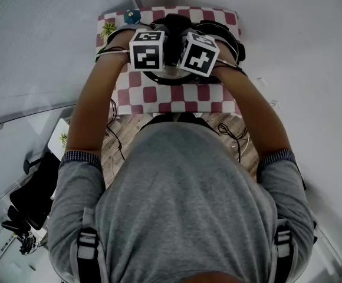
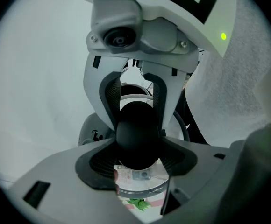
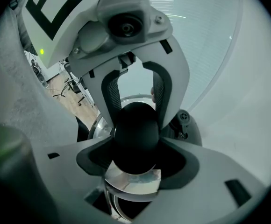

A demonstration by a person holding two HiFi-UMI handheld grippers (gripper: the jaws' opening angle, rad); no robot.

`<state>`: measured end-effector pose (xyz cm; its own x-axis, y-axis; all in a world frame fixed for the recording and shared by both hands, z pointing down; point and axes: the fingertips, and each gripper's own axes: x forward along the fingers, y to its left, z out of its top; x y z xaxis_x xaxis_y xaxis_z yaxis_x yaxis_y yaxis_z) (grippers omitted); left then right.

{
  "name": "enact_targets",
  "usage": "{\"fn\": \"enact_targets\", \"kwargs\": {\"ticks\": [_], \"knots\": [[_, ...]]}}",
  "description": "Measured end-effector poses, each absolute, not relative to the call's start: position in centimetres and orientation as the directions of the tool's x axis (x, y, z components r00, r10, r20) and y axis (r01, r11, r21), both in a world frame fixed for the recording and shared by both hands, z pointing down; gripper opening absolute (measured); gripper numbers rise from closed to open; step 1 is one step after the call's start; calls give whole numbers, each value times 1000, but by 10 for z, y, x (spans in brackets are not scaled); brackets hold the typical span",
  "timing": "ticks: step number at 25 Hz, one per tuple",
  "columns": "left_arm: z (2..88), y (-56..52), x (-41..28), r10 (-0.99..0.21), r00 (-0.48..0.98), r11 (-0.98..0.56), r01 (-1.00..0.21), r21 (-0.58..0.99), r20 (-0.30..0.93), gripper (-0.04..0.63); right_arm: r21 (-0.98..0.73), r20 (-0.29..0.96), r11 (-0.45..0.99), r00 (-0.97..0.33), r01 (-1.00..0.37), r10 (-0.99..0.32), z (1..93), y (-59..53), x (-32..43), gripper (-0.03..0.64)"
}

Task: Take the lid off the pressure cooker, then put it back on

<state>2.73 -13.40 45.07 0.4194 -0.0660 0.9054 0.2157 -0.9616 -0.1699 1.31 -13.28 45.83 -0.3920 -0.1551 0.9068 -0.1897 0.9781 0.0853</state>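
Black and round, the knob (image 2: 136, 141) of the lid (image 2: 138, 182) is pinched from two sides at once. The left gripper (image 2: 138, 160) presses its pads on it, and the right gripper (image 3: 134, 158) presses on it from the opposite side. Both pairs of jaws stand fairly wide because the knob is fat. The cooker (image 1: 225, 37) sits near the far edge of the table (image 1: 159, 96), midway between its far corners.

Lifting the lid off looks like the step in hand, though no view settles whether it has cleared the pot. A smooth ball gives little purchase, so both squeezes should stay even. The two hands should travel as one and hold the lid level. If one gripper leads or rolls, the knob may twist out or the rim may catch.

The head view shows the table and the arms, but the marker cubes hide the knob there. Only the left gripper view shows a printed label on the lid and leaf-patterned cloth (image 2: 139, 203) beneath it. Only the right gripper view shows wooden floor (image 3: 63, 90) off to one side and a dark gap under the lid's rim.
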Motion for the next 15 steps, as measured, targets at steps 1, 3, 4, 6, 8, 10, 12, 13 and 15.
{"fn": "enact_targets", "kwargs": {"ticks": [1, 3, 4, 6, 8, 10, 12, 13, 15], "knots": [[450, -133, 21, -68, 418, -963, 211, -170, 906, 299, 87, 906, 979, -394, -185, -155, 458, -132, 7, 295], [451, -131, 11, -72, 416, -965, 201, -169, 907, 299, 88, 905, 980, -398, -177, -153, 458, -129, -3, 295], [451, -129, 6, -74, 415, -966, 196, -169, 907, 299, 88, 905, 981, -399, -172, -151, 458, -128, -8, 295], [453, -127, -4, -80, 417, -968, 183, -170, 905, 299, 87, 906, 984, -398, -158, -144, 461, -126, -18, 295], [455, -125, -13, -88, 420, -970, 170, -173, 903, 299, 86, 908, 986, -397, -144, -138, 463, -123, -27, 295], [457, -123, -24, -93, 422, -972, 156, -174, 902, 299, 86, 907, 988, -400, -132, -132, 464, -121, -38, 295], [458, -120, -34, -95, 419, -974, 147, -171, 903, 299, 84, 907, 989, -402, -123, -127, 466, -118, -49, 295], [459, -119, -39, -96, 418, -975, 143, -170, 903, 299, 83, 907, 989, -402, -119, -125, 467, -117, -54, 295], [462, -116, -49, -96, 417, -976, 137, -167, 904, 299, 81, 908, 990, -401, -113, -120, 469, -114, -63, 295]]}}
